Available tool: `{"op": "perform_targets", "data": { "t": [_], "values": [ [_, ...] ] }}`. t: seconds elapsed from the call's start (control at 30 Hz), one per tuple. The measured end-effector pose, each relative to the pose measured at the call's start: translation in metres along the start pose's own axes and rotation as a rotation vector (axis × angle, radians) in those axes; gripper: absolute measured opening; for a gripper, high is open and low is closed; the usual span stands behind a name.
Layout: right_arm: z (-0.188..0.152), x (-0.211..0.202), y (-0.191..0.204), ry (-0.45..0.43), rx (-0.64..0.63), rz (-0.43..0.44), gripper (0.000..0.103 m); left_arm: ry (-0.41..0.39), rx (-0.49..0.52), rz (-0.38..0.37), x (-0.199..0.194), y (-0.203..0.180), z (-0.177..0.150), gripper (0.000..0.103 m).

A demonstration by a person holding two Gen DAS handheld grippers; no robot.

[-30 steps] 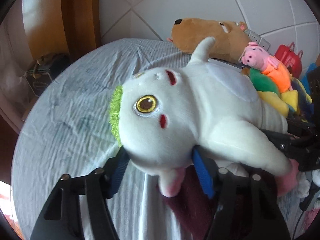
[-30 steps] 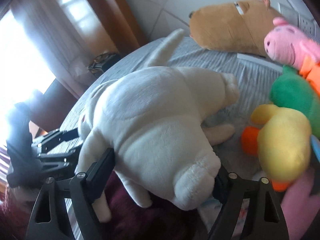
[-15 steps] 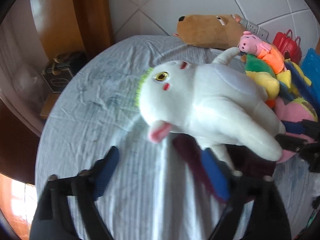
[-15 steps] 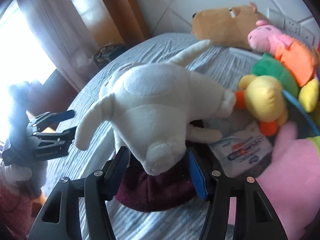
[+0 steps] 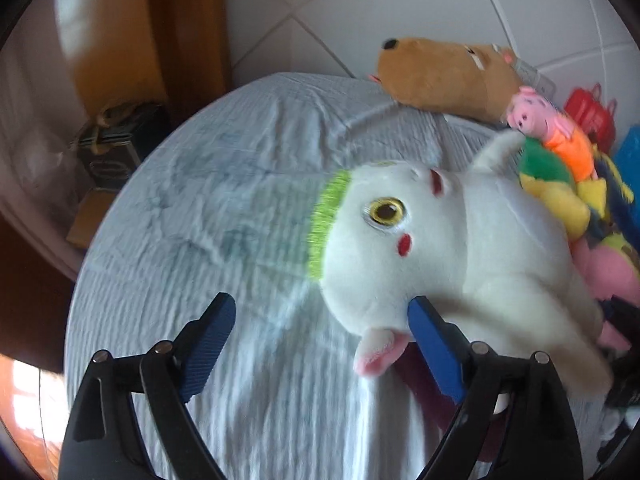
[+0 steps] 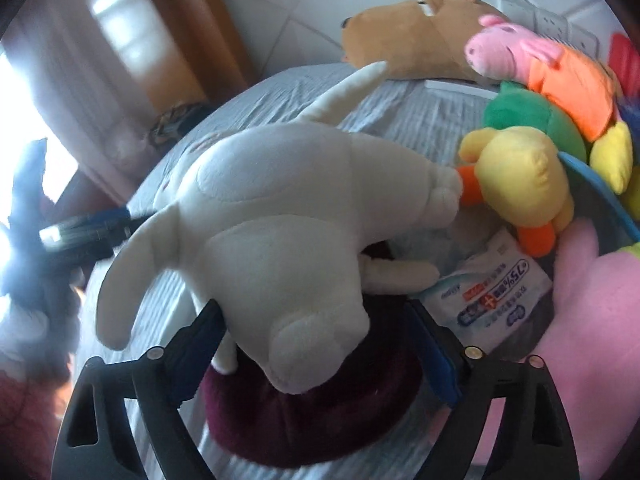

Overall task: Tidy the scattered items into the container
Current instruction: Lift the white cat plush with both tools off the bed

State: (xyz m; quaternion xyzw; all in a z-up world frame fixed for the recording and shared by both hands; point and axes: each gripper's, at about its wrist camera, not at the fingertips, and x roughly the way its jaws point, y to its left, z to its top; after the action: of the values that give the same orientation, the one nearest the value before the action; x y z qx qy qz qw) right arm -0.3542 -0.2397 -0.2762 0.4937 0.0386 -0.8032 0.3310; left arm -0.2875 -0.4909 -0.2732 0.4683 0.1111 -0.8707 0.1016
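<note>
White plush (image 5: 460, 248) lay on the grey bedsheet (image 5: 224, 216), left gripper (image 5: 320, 340) spread wide, holding nothing, right gripper (image 6: 316, 344) open around its rump, brown plush (image 5: 444, 76) at one o'clock.

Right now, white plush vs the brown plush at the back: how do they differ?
The white plush has a green fringe, a yellow eye and red marks; the brown plush is plain tan with a dark nose. The white plush lies between both open grippers, over a maroon cloth; the brown plush lies by the tiled wall, far from both. Both are soft toys on the bed.
</note>
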Motion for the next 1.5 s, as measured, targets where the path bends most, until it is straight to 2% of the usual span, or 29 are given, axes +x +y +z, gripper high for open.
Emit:
{"op": "perform_targets", "data": {
  "t": [0.07,0.13,0.17,0.2,0.27,0.33,0.4,0.43,0.47,0.6,0.73,0.83,0.97,1.03,1.07,1.17,1.3,1.37,1.47,1.5],
  "values": [
    [0.009,-0.001,-0.013,-0.027,0.008,-0.047,0.081,-0.001,0.031,-0.044,0.004,-0.010,0.004,0.089],
    [0.017,0.000,-0.027,-0.026,0.020,-0.045,0.080,-0.001,0.066,-0.063,0.007,-0.022,0.007,0.089],
    [0.022,0.001,-0.032,-0.027,0.012,-0.038,0.080,0.008,0.091,-0.073,0.011,-0.029,0.008,0.093],
    [0.026,0.002,-0.036,-0.030,0.004,-0.034,0.080,0.025,0.117,-0.076,0.017,-0.037,0.009,0.103],
    [0.032,0.004,-0.043,-0.040,-0.005,-0.036,0.080,0.061,0.159,-0.066,0.031,-0.052,0.009,0.103],
    [0.037,0.007,-0.053,-0.049,0.006,-0.015,0.081,0.089,0.197,-0.017,0.051,-0.065,0.008,0.103],
    [0.039,0.007,-0.058,-0.054,-0.002,0.011,0.084,0.070,0.198,0.023,0.058,-0.070,0.008,0.103],
    [0.038,0.007,-0.059,-0.056,-0.009,0.020,0.092,0.055,0.187,0.019,0.055,-0.068,0.010,0.103],
    [0.038,0.006,-0.061,-0.057,-0.004,0.029,0.094,0.039,0.176,0.015,0.052,-0.066,0.011,0.103],
    [0.041,-0.004,-0.067,-0.091,0.053,0.126,0.097,-0.012,0.191,-0.002,0.028,-0.054,0.010,0.103],
    [0.049,-0.005,-0.069,-0.104,0.108,0.179,0.098,-0.024,0.148,-0.077,0.003,-0.034,0.010,0.103],
    [0.051,0.001,-0.067,-0.072,0.138,0.194,0.098,-0.040,0.076,-0.093,-0.008,-0.022,0.017,0.103],
    [0.047,0.013,-0.059,-0.015,0.163,0.209,0.098,-0.018,0.059,-0.102,0.007,-0.024,0.026,0.103],
    [0.045,0.021,-0.055,0.012,0.169,0.208,0.098,-0.001,0.059,-0.152,0.023,-0.025,0.026,0.103],
    [0.045,0.025,-0.054,0.023,0.170,0.209,0.098,-0.010,0.033,-0.198,0.027,-0.023,0.027,0.103],
    [0.045,0.048,-0.052,0.044,0.171,0.194,0.103,-0.025,-0.023,-0.266,0.036,-0.018,0.030,0.103],
    [0.050,0.056,-0.067,-0.026,0.223,0.236,0.103,-0.056,-0.066,-0.328,0.046,-0.019,0.031,0.103],
    [0.052,0.061,-0.077,-0.032,0.238,0.242,0.103,-0.067,-0.073,-0.346,0.050,-0.024,0.032,0.103],
    [0.056,0.062,-0.080,-0.051,0.195,0.213,0.102,-0.105,-0.054,-0.316,0.048,-0.033,0.034,0.101],
    [0.057,0.059,-0.078,-0.069,0.163,0.195,0.098,-0.113,-0.053,-0.306,0.046,-0.035,0.034,0.098]
  ]
}}
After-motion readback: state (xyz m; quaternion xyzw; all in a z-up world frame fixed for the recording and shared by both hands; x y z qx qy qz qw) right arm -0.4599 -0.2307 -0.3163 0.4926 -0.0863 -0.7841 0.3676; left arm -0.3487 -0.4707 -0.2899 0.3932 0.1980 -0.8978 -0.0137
